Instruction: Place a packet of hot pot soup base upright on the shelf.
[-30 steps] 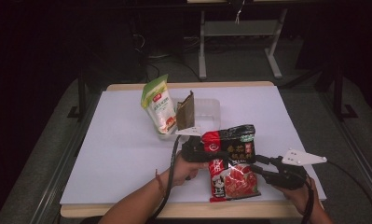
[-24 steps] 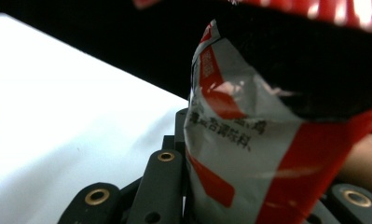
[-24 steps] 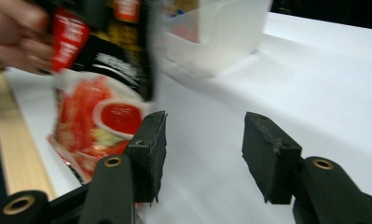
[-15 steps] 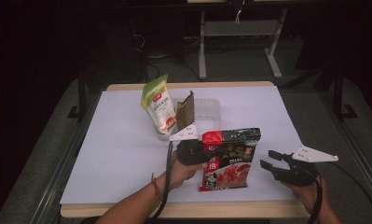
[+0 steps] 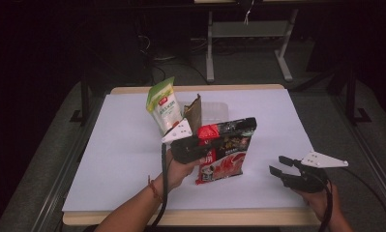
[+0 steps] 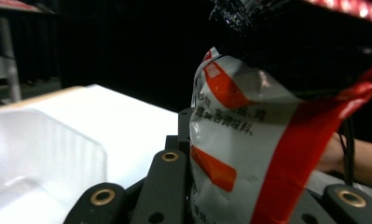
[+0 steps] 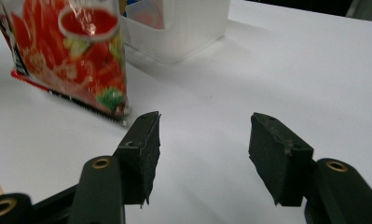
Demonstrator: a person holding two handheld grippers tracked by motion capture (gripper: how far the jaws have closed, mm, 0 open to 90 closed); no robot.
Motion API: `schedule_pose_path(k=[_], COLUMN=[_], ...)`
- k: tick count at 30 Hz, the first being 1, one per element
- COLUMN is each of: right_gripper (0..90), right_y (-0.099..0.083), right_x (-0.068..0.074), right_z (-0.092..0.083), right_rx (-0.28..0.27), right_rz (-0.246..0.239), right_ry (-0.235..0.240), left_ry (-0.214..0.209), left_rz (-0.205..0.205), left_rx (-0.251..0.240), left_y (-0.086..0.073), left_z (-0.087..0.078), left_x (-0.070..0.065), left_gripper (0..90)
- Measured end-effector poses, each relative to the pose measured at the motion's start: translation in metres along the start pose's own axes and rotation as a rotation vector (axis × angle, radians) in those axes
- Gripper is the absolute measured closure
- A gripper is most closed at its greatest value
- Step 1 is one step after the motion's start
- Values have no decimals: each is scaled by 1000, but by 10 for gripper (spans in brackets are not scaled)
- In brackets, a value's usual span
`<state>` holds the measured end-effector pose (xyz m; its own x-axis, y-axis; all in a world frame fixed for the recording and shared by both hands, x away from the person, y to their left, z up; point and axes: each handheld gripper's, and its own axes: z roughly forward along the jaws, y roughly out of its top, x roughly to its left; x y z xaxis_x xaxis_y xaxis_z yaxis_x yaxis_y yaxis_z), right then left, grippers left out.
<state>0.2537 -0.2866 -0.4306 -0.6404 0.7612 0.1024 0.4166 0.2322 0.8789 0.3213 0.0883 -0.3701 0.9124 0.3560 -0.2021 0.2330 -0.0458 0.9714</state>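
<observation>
Above white table [image 5: 108, 159], left hand-held gripper [image 5: 200, 147] holds red packet [image 5: 227, 154] upright.

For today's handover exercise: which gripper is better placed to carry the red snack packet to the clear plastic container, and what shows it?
Left. The left gripper is shut on the red snack packet, lifted beside the clear plastic container. The right gripper stands open, holding nothing, farther away.

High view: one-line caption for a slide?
Left gripper lifts a red snack bag above the white table; right gripper open nearby.
</observation>
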Motion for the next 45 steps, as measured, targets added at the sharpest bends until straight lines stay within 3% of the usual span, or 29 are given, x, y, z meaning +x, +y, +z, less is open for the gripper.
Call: schedule_pose_path(k=[4,12,18,27,28,32,36,45], right_gripper=[419,405,399,388,387,386,385,381], right_y=[0,-1,0,-1,-1,-1,-2,-2], right_x=[0,0,1,2,2,5,5,7], right_z=[0,2,3,3,4,5,7,8], right_rx=[-1,7,6,11,13,21,30,36], right_rz=[3,0,-4,-11,-14,-28,-31,-47], right_ry=[-2,-6,-2,-3,-2,2,5,12], left_ry=[50,144,257,386,402,438,467,576], left_rz=[29,46,80,53,66,87,76,99], left_rx=[-46,-145,-147,-167,-158,-146,-136,-124], left_y=[13,40,54,64,65,67,67,62], left_z=[-9,-21,-14,2,6,17,29,54], left_x=[2,8,18,36,38,43,50,62], left_gripper=[830,829,829,827,827,827,827,827])
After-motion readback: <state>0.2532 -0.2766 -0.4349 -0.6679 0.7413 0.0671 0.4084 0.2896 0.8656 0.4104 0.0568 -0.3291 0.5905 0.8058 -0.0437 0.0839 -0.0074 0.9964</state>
